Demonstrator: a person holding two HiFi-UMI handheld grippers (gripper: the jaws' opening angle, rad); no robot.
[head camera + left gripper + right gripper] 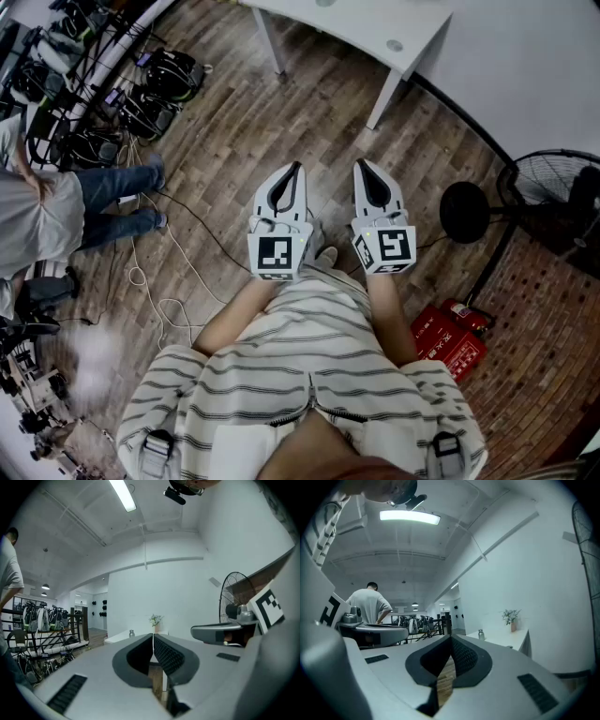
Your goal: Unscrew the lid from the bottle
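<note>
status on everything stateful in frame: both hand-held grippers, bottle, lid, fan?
Left hand-held gripper: shut, empty.
Right hand-held gripper: shut, empty.
Bottle: upright on the white table, untouched.
Lid: looks on; small in view.
Fan: standing; spin unclear.

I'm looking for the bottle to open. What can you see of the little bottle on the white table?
The bottle is small and silvery, metal by the look, with a narrower lid on top. It stands upright on the white table, apart from a potted plant to its right. Only the table touches it. It is too far away to show more.
</note>
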